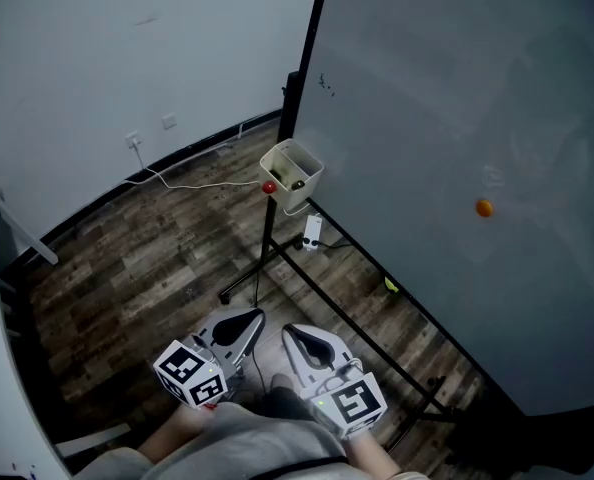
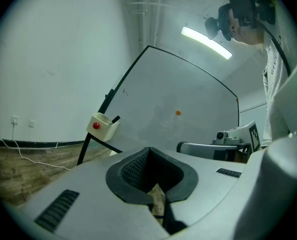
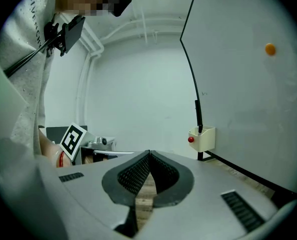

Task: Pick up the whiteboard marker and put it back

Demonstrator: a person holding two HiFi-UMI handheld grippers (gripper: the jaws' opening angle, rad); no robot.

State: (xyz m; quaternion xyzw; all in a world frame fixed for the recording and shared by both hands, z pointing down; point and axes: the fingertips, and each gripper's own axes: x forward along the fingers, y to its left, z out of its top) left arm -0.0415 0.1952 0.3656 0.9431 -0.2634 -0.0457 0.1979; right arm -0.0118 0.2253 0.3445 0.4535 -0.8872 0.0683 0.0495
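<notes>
A cream holder box (image 1: pixel 293 172) with a red magnet (image 1: pixel 268 187) hangs at the lower left corner of the whiteboard (image 1: pixel 457 148). A dark marker (image 2: pixel 115 119) sticks up out of that box (image 2: pixel 104 126); the box (image 3: pixel 203 138) is far ahead in the right gripper view too. My left gripper (image 1: pixel 255 318) and right gripper (image 1: pixel 291 332) are held low and close to my body, side by side, well short of the box. Both have their jaws shut with nothing between them (image 2: pixel 148 150) (image 3: pixel 149 154).
The whiteboard stands on a black frame with floor bars (image 1: pixel 357 328). An orange magnet (image 1: pixel 484 208) sits on the board. A white adapter (image 1: pixel 312 230) and cable (image 1: pixel 192 183) lie on the wood floor, with a small yellow-green object (image 1: pixel 390 286) under the board. White furniture (image 1: pixel 2 298) stands at left.
</notes>
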